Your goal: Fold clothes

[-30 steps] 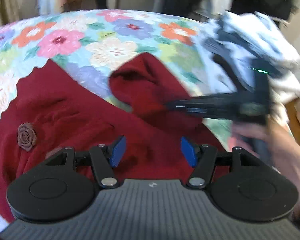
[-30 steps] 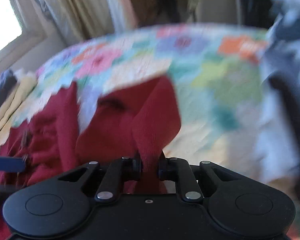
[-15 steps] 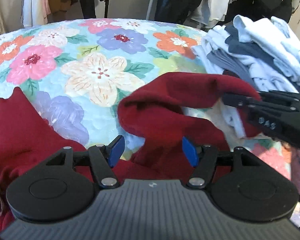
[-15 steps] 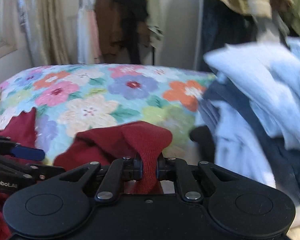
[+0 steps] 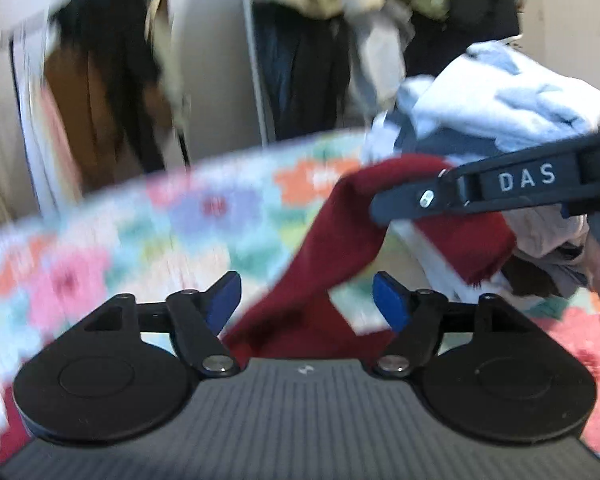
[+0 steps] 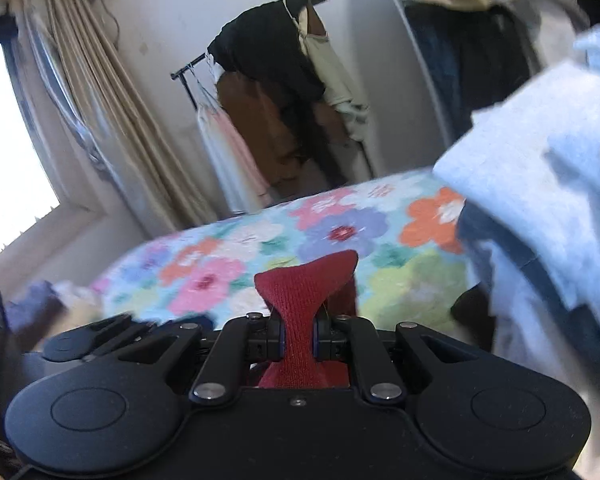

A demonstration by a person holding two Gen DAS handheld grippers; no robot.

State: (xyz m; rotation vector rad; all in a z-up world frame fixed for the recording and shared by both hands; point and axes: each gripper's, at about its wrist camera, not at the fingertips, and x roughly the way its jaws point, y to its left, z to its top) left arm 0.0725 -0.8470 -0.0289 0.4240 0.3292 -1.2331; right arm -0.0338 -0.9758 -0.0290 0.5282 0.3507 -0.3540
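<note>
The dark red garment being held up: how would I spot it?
Find the flowered bedspread; the red garment hangs above it, pinched in the right gripper, beside pale blue laundry. It is the only deep red cloth.

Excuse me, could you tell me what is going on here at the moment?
A person is folding clothes on a bed with a flowered bedspread, using a handheld gripper in each hand. The right gripper is shut on a fold of a dark red garment and holds it up off the bed. The left gripper is open, with the red cloth hanging between its fingers, ungripped. A pile of pale blue clothes sits on the right.
</note>
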